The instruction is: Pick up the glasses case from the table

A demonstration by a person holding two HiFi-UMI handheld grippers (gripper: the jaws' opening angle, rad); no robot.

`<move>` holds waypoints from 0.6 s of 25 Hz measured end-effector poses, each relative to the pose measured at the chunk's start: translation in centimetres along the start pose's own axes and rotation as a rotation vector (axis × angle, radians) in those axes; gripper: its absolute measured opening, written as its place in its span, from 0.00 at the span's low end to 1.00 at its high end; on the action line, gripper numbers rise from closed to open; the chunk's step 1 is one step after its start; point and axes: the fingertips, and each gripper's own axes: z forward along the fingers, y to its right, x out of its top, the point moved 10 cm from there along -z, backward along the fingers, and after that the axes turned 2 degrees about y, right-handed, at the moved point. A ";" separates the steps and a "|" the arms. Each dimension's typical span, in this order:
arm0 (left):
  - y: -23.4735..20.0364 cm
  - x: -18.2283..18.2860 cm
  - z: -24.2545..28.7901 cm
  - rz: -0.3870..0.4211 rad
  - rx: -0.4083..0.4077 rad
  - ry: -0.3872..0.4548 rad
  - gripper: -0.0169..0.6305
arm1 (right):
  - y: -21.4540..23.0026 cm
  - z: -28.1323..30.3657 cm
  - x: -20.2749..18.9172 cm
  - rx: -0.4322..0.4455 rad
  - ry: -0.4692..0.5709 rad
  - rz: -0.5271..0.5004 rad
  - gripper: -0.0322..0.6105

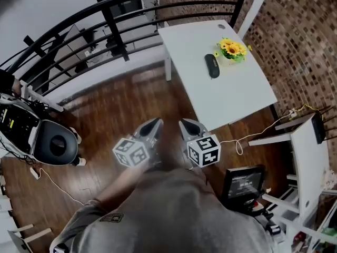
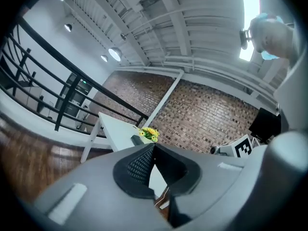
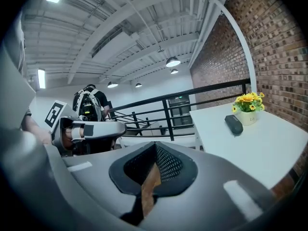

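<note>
Glasses case (image 1: 211,66), one only, lies on the white counter (image 1: 231,101), far beyond and right of both grippers. The left gripper (image 1: 152,125) and right gripper (image 1: 188,125) each hold their jaws pressed together, empty. The case's long axis runs near to far, just left of one pot of yellow flowers (image 1: 232,50).

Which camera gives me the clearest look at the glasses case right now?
Head view: the glasses case lies whole, seen from above, on the white table beside the yellow flowers. The right gripper view shows it smaller and side-on. The left gripper view shows only a small dark sliver of it.
</note>
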 end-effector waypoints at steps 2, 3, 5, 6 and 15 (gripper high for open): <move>-2.9 2.0 1.1 -0.003 -0.025 -0.020 0.03 | -0.3 3.0 1.1 -0.033 -0.007 0.012 0.07; -4.2 2.7 1.5 -0.006 -0.037 -0.027 0.03 | -0.4 4.3 1.6 -0.047 -0.009 0.015 0.07; -6.4 3.9 2.3 -0.009 -0.054 -0.042 0.03 | -0.7 6.5 2.4 -0.071 -0.012 0.018 0.07; -7.3 4.4 2.7 -0.011 -0.059 -0.049 0.03 | -0.8 7.3 2.7 -0.079 -0.013 0.019 0.07; -10.7 6.2 11.9 0.012 -0.131 -0.128 0.03 | 5.9 11.7 5.1 -0.174 -0.001 0.047 0.07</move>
